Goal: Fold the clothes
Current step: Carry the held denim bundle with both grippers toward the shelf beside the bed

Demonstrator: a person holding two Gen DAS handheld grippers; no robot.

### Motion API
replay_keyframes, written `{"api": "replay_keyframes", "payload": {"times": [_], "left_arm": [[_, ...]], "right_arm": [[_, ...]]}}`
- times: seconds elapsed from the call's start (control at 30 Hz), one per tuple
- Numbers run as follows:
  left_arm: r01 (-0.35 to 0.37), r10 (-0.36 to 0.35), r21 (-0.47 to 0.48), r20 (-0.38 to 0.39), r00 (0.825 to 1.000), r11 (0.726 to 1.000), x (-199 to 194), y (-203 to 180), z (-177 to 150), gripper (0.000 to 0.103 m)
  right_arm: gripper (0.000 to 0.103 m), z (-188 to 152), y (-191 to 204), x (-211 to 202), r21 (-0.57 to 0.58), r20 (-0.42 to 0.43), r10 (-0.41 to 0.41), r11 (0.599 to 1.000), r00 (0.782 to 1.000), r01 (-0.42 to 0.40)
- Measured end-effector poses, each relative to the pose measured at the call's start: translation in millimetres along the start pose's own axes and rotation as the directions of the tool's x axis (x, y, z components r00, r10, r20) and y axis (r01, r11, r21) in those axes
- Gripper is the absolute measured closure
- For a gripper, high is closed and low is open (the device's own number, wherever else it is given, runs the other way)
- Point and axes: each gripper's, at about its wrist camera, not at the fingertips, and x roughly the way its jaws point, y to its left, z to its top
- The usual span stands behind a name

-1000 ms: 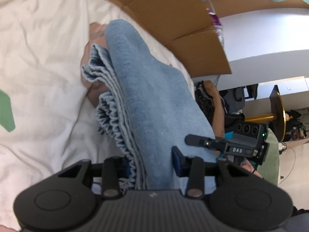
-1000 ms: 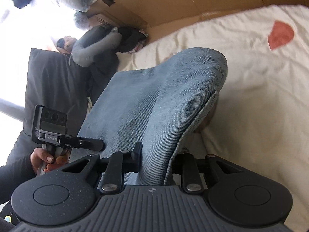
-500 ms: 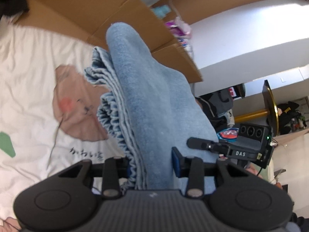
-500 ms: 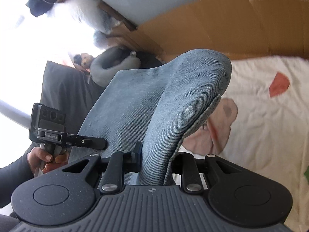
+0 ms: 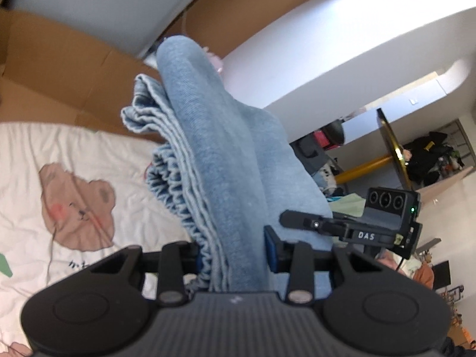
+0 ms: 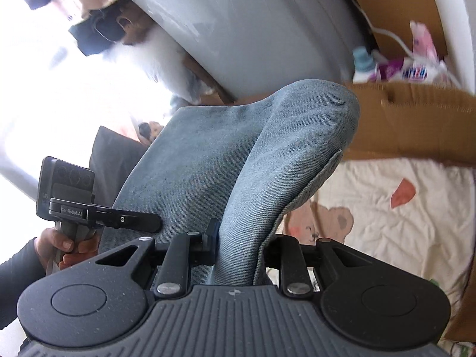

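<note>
1. My left tool (image 5: 235, 255) is clamped on a thick bunch of light-blue jeans (image 5: 214, 154); its blue pads press the gathered, ruffled edge from both sides, so the jaws stand partly apart around the cloth.
2. My right tool (image 6: 238, 247) is clamped on another part of the same jeans (image 6: 238, 154), a thinner fold with a stitched hem, so its jaws stand narrower.
3. The jeans are held in the air between the two tools, arching away from each camera, well above the bed.
4. Below lies the cream bedsheet (image 5: 98, 160) printed with a pink bear (image 5: 74, 205).
5. A cardboard box (image 6: 416, 125) stands at the bed's far edge, with bottles and packets behind it.
6. In the right wrist view my left hand (image 6: 64, 247), in a dark sleeve, grips the other tool's handle.
7. A round gold-edged table (image 5: 389, 148) stands tilted in the left wrist view, well apart from the bed.
</note>
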Motion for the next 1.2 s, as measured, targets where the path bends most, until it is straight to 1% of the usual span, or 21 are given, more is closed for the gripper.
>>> {"api": "replay_keyframes", "payload": {"times": [0.23,0.33,0.43,0.67,0.8,1.0,1.13,1.2], "left_arm": [[0.023,-0.025,0.049,0.048,0.998,0.999,-17.4,-56.0,17.8,0.064],[0.039,-0.044,0.066,0.069,0.997,0.997,-19.6,-78.2,26.2,0.064],[0.055,-0.062,0.077,0.089,0.994,0.996,-20.0,-100.6,34.7,0.064],[0.075,-0.087,0.128,0.087,0.992,0.989,-9.0,-151.0,47.6,0.064],[0.085,-0.099,0.147,0.089,0.991,0.986,1.2,-171.8,46.8,0.064],[0.071,-0.085,0.173,0.072,0.994,0.982,20.9,-197.6,35.0,0.064],[0.063,-0.073,0.190,0.046,0.996,0.980,35.2,-213.6,31.3,0.064],[0.071,-0.083,0.209,0.048,0.995,0.975,42.3,-222.8,29.3,0.064]], "right_arm": [[0.081,30.0,31.1,-50.9,-0.045,0.057,-0.008,0.999,0.998,0.011],[0.081,47.6,44.5,-74.8,-0.076,0.079,-0.029,0.997,0.996,0.035],[0.081,63.6,51.5,-99.9,-0.079,0.108,-0.042,0.996,0.993,0.051],[0.081,88.7,60.5,-150.0,-0.093,0.130,-0.084,0.991,0.988,0.096],[0.081,89.3,58.3,-179.4,-0.101,0.161,-0.102,0.988,0.982,0.120],[0.081,70.7,41.4,-204.3,-0.061,0.190,-0.121,0.989,0.974,0.135],[0.081,57.4,29.2,-222.0,-0.061,0.203,-0.136,0.987,0.970,0.151],[0.081,52.6,22.2,-232.1,-0.060,0.213,-0.138,0.986,0.967,0.154]]}}
